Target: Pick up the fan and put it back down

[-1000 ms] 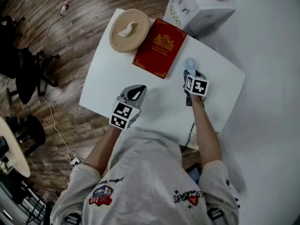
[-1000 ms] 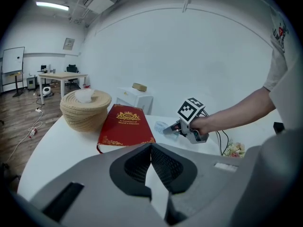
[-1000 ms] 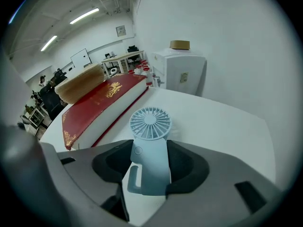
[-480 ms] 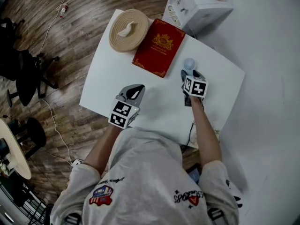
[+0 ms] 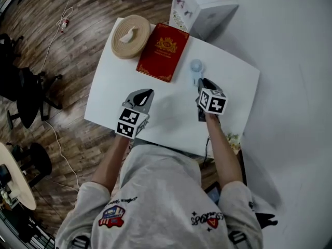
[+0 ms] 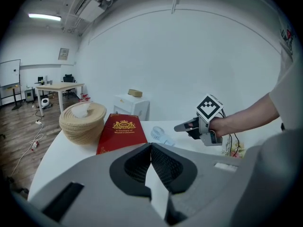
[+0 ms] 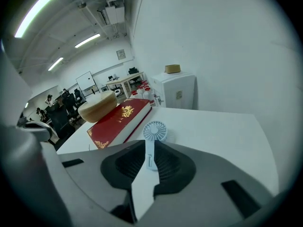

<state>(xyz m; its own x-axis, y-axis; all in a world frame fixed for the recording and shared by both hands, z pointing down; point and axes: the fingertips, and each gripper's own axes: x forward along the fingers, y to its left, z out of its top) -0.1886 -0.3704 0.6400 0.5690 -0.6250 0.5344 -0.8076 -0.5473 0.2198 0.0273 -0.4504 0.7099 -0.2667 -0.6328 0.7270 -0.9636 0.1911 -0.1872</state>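
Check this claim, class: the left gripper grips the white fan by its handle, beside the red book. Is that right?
Wrong gripper: the right gripper grips the white fan by its handle, beside the red book; its jaws have just been closing on it. The right gripper view shows this; the left gripper is shut and empty.

This looks like an open-plan office with one corner given over to test work. There is a wood-plank floor (image 5: 78, 30) underfoot. Black office chairs (image 5: 23, 90) stand at nine o'clock from the white table (image 5: 111, 95), and a round pale table (image 5: 13, 175) at eight. Farther off, at ten o'clock, are a whiteboard (image 6: 9, 77) and a long desk (image 6: 59, 85). Strip lights (image 7: 35, 6) and bare ducting (image 7: 111, 11) run overhead. A plain white wall (image 6: 189, 56) curves from twelve round to three.
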